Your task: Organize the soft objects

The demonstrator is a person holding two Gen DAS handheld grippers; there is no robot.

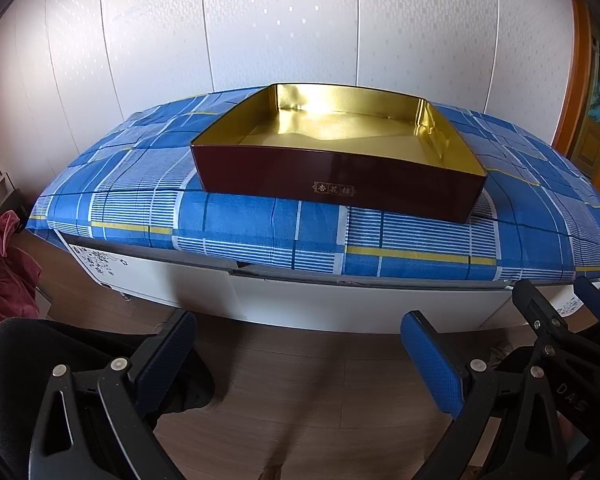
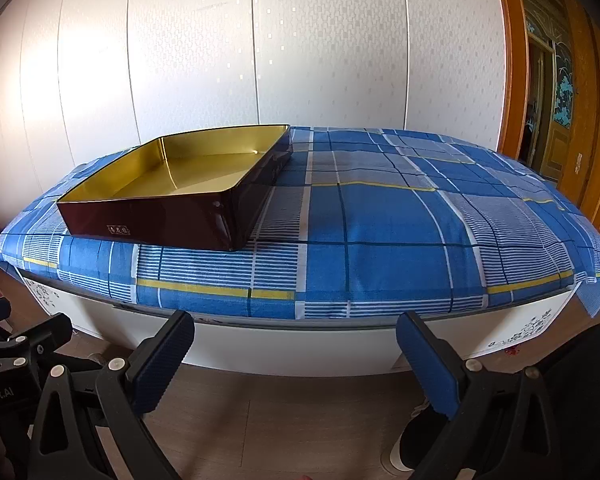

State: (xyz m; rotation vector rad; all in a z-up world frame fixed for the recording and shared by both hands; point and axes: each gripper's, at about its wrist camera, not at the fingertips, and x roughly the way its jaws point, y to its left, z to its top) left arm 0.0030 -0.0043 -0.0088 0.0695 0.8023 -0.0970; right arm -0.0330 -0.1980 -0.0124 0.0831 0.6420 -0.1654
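Observation:
A shallow dark-red box (image 1: 331, 184) with a shiny gold inside stands on a blue plaid cloth (image 1: 260, 224); its gold floor holds nothing. In the right wrist view the same box (image 2: 160, 220) sits on the left part of the cloth (image 2: 379, 224). My left gripper (image 1: 300, 360) hangs open over the wooden floor, short of the cloth's front edge. My right gripper (image 2: 296, 360) is open too, at the same distance, with nothing between its fingers. The right gripper (image 1: 555, 320) also shows at the right edge of the left wrist view. No soft object lies on the cloth.
The cloth covers a low white cabinet (image 1: 300, 304) against a white panelled wall (image 2: 300, 48). A red garment (image 1: 4, 264) lies at far left. An orange wooden door (image 2: 559, 92) stands at right. The right half of the cloth (image 2: 439, 208) carries nothing.

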